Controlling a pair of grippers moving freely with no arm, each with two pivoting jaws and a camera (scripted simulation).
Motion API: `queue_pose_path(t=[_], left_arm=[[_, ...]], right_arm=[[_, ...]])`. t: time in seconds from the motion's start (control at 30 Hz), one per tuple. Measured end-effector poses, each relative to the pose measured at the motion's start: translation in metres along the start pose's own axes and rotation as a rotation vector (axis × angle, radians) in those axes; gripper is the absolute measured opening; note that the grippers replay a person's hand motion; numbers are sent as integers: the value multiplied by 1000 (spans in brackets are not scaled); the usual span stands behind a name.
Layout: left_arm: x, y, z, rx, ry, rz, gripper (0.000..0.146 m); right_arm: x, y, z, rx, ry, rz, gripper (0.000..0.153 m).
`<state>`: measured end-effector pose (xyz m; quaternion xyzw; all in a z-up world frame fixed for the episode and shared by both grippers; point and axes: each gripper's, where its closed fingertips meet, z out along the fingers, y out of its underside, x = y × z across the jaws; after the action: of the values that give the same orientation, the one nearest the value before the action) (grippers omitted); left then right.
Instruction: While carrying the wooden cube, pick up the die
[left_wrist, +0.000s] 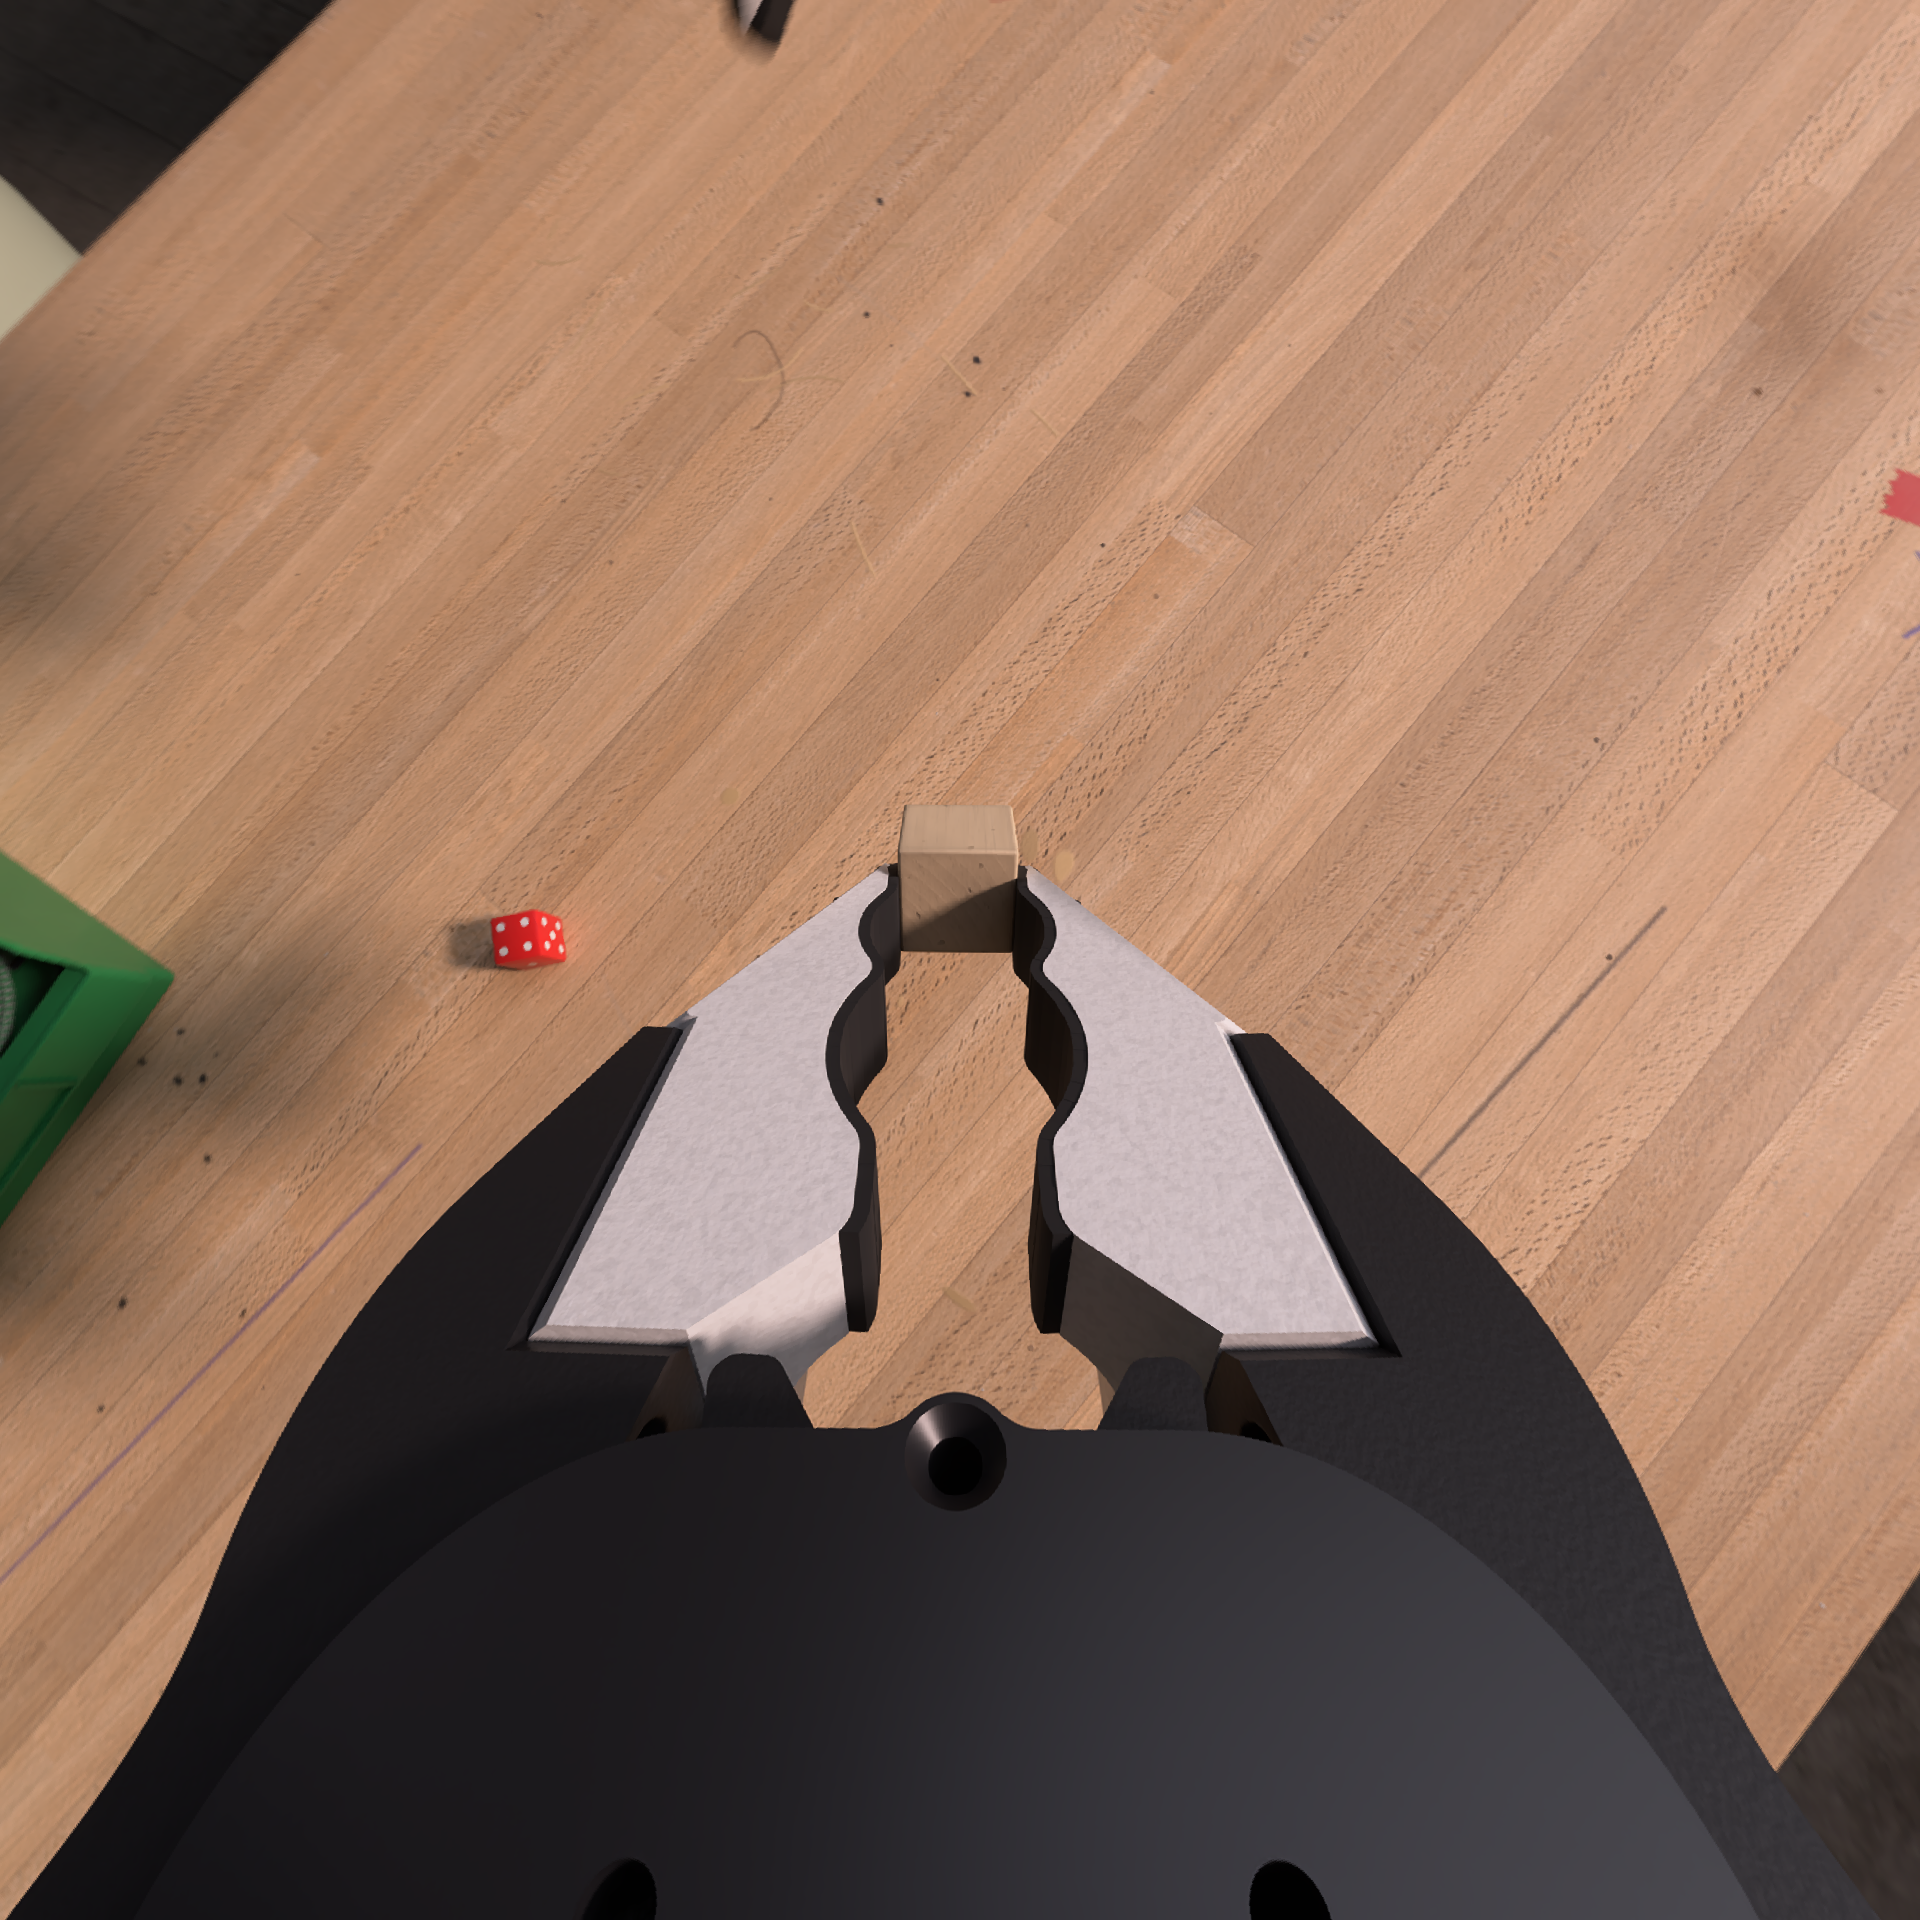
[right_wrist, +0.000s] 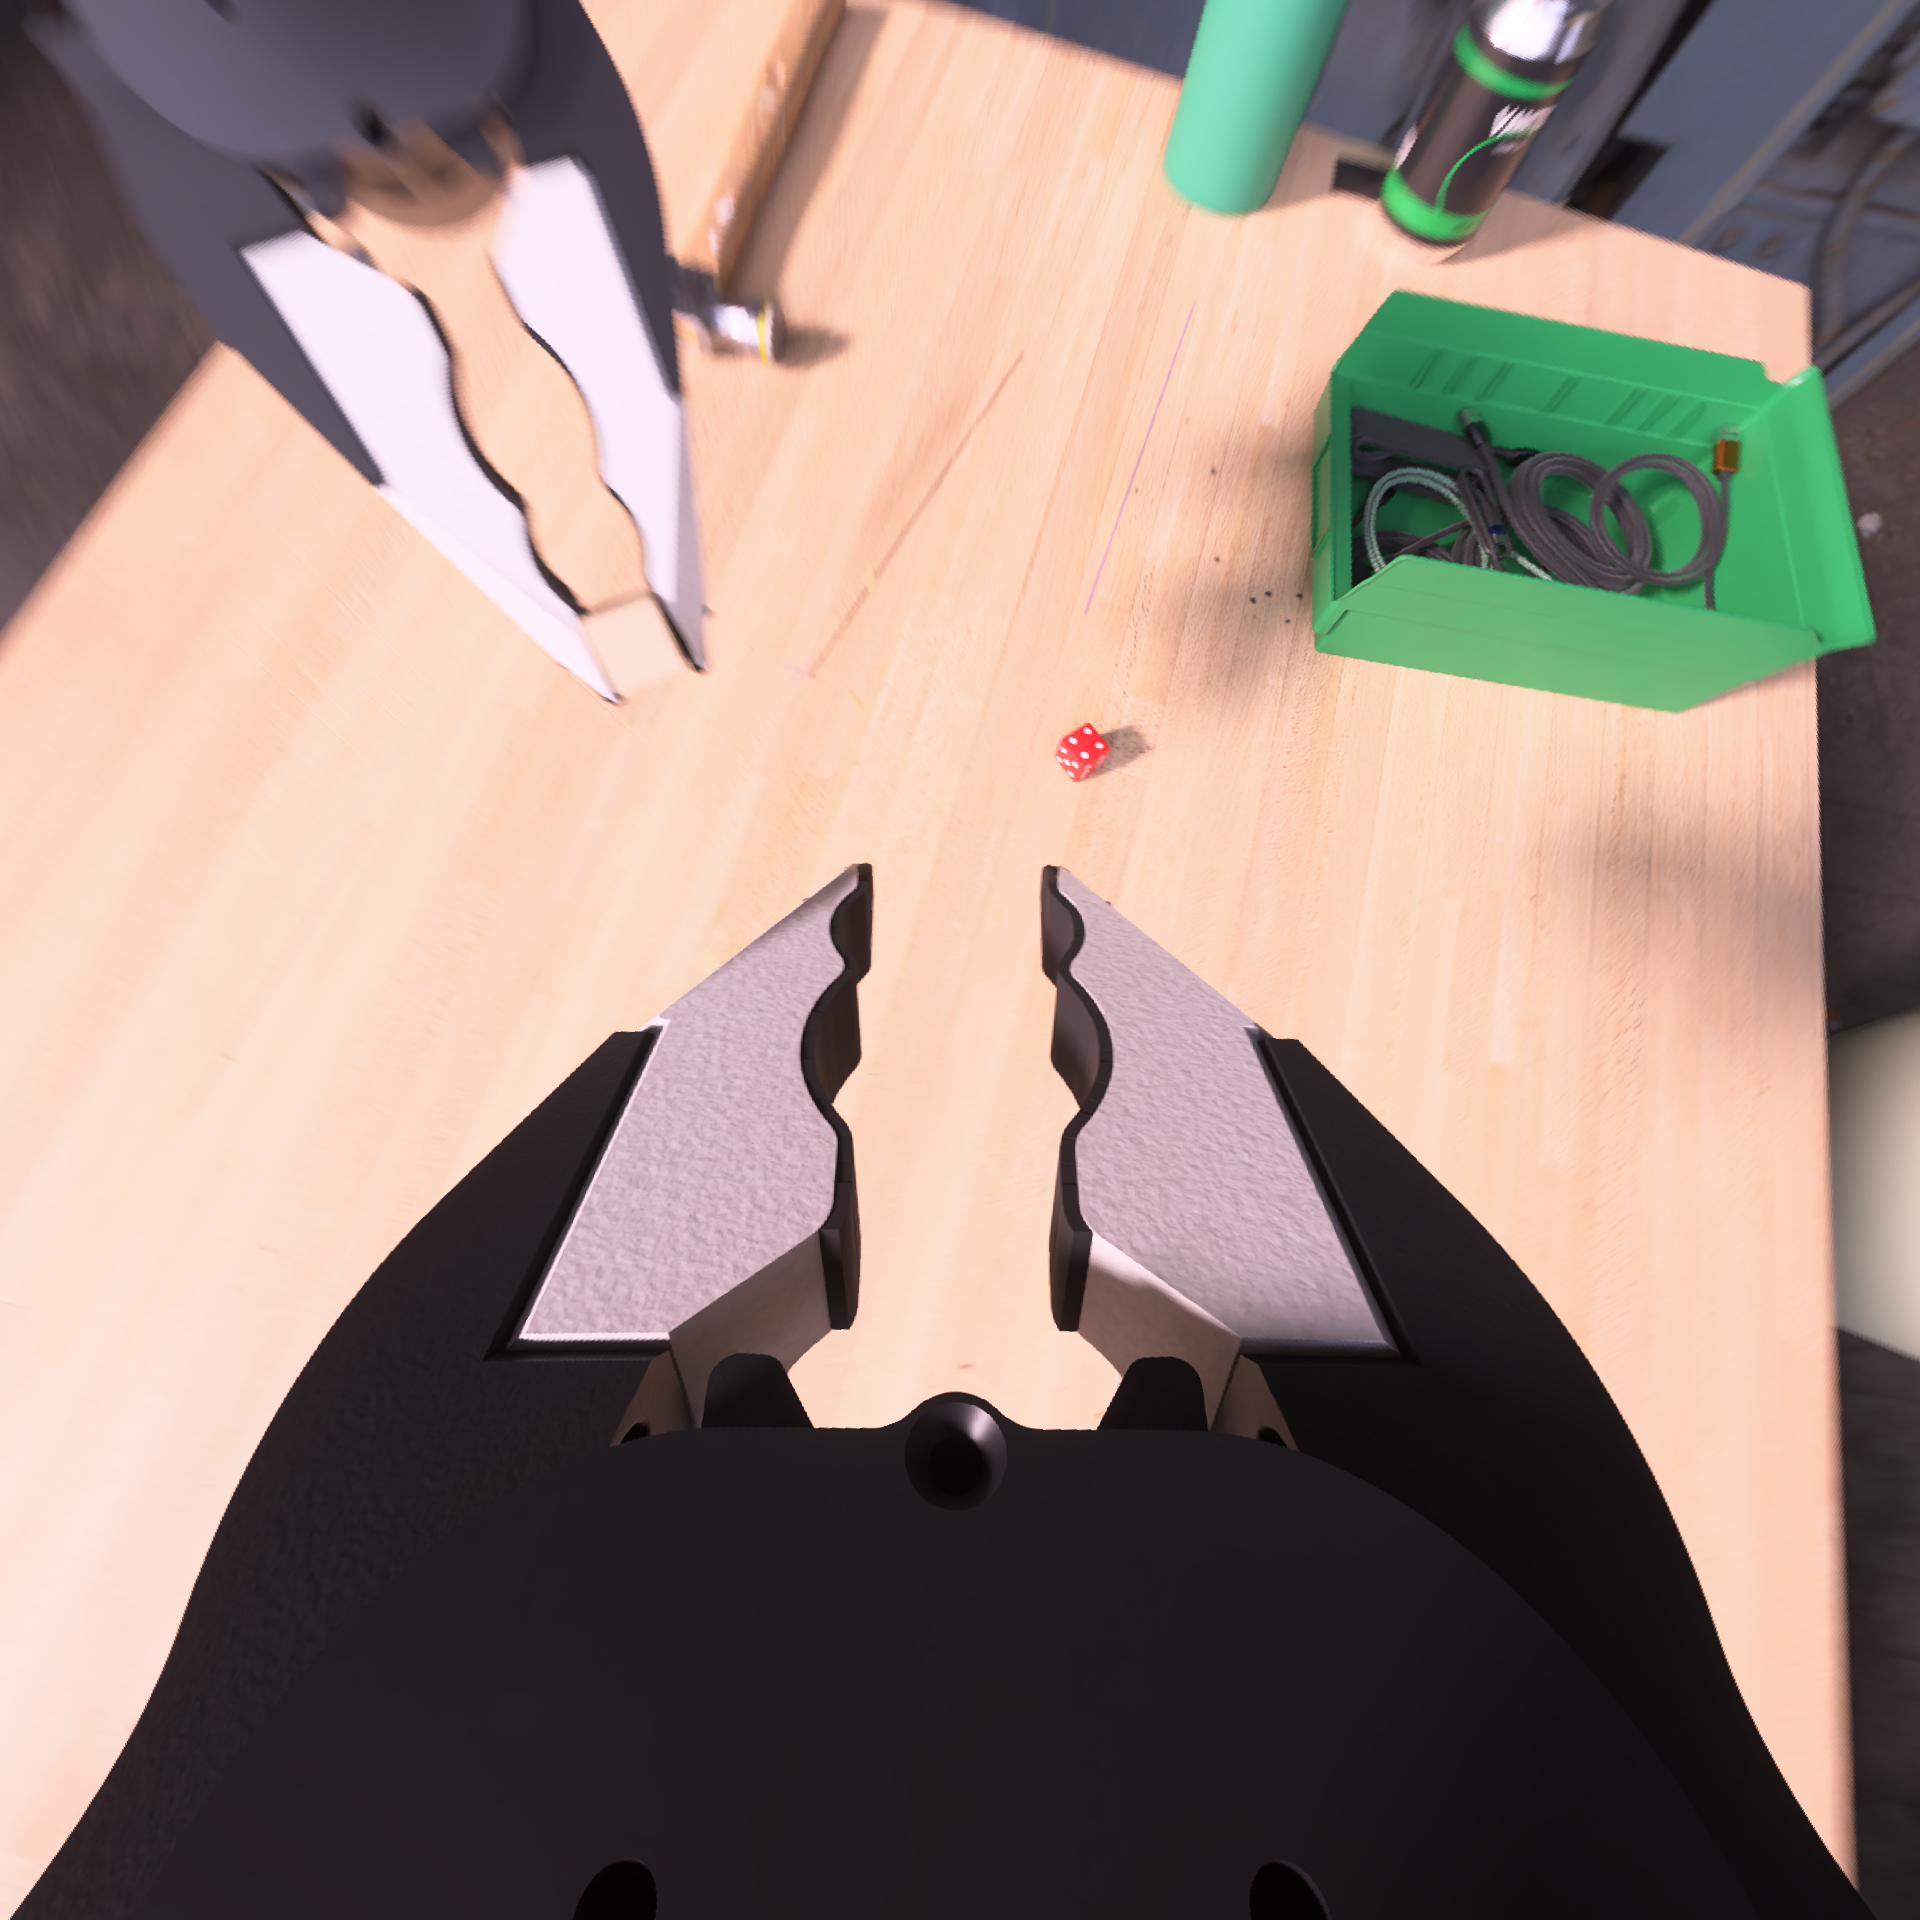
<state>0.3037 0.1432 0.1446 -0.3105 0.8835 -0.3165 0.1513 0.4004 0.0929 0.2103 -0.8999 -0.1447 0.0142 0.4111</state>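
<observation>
My left gripper (left_wrist: 957, 883) is shut on a pale wooden cube (left_wrist: 957, 873) and holds it at its fingertips above the wooden table. It also shows in the right wrist view (right_wrist: 649, 675), blurred, at the upper left, with the wooden cube (right_wrist: 629, 639) between its tips. A small red die (left_wrist: 528, 938) with white pips lies on the table to the left of the cube. In the right wrist view the die (right_wrist: 1078, 750) lies a little ahead and to the right of my right gripper (right_wrist: 957, 883), which is open and empty above the table.
A green bin (right_wrist: 1579, 634) holding coiled cables stands right of the die; its corner shows in the left wrist view (left_wrist: 73, 1018). A green cylinder (right_wrist: 1242, 104), a dark bottle (right_wrist: 1475, 125), a wooden bar (right_wrist: 769, 125) and a small metal part (right_wrist: 738, 322) stand farther back. The table edge runs along the right.
</observation>
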Motion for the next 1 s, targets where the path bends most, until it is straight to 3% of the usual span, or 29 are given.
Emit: queue_pose_path(t=[0.07,0.27,0.47,0.77,1.0], left_arm=[[-1,8,-6,6,-35,-7,20],[-12,53,-21,-8,-55,-68,20],[-17,75,-34,24,-54,-101,20],[-9,73,-27,50,-46,-31,20],[-4,87,-27,90,-28,-13,20]], right_arm=[[16,1,28,-100,-21,-92,38],[35,27,111,-382,-96,-375,39],[47,32,178,-450,-155,-431,38],[53,47,220,-507,-143,-313,37],[53,62,230,-548,-106,-322,37]])
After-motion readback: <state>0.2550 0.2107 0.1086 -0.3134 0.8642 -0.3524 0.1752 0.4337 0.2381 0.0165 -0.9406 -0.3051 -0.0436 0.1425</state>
